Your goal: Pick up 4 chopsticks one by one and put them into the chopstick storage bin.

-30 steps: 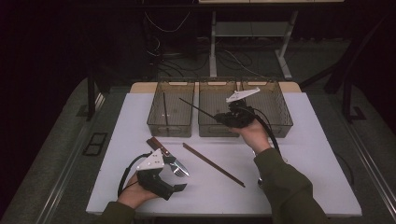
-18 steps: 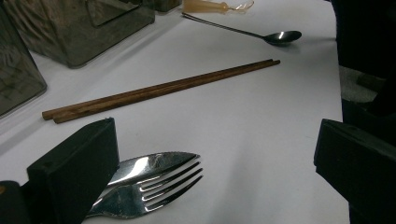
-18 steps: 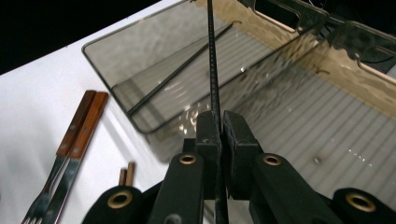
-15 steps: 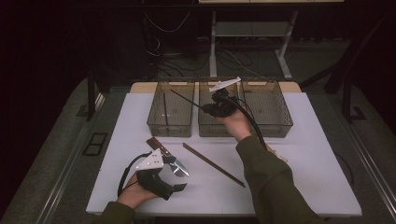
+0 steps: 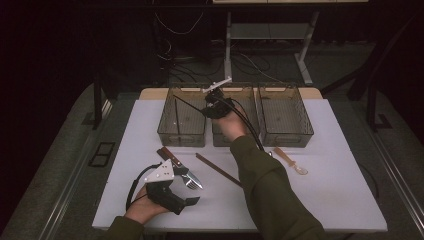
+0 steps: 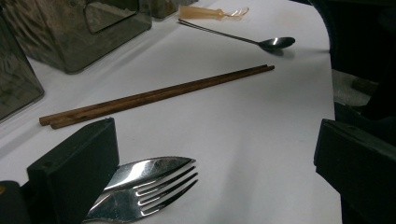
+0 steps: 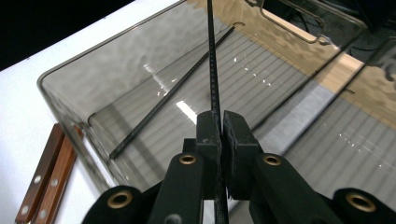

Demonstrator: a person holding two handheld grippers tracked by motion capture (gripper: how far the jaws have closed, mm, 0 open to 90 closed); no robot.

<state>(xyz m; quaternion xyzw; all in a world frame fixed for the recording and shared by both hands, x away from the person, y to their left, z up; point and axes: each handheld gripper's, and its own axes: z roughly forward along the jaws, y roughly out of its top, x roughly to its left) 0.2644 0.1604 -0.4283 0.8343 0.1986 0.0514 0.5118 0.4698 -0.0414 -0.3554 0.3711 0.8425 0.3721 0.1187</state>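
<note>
My right gripper (image 5: 211, 107) hangs over the back bins, shut on a thin black chopstick (image 5: 187, 104) that points left over the left clear bin (image 5: 165, 131). In the right gripper view the jaws (image 7: 219, 123) pinch that chopstick (image 7: 211, 70) above the bin, where a second black chopstick (image 7: 173, 91) lies on the floor. My left gripper (image 5: 191, 188) rests open at the front left. A steel fork (image 6: 149, 184) lies on the table between its jaws (image 6: 210, 158), untouched.
A pair of brown chopsticks (image 5: 218, 170) lies mid-table. A tan-handled spoon (image 5: 290, 162) sits right of my forearm, and a metal spoon (image 6: 275, 43) lies beyond the chopsticks. Wood-handled cutlery (image 5: 167, 156) lies by the left gripper. Middle bin (image 5: 223, 140) and right bin (image 5: 305, 135) stand at the back.
My right gripper has carried the black chopstick leftward, from near the right bin to over the left bin. The left gripper has stayed put.
</note>
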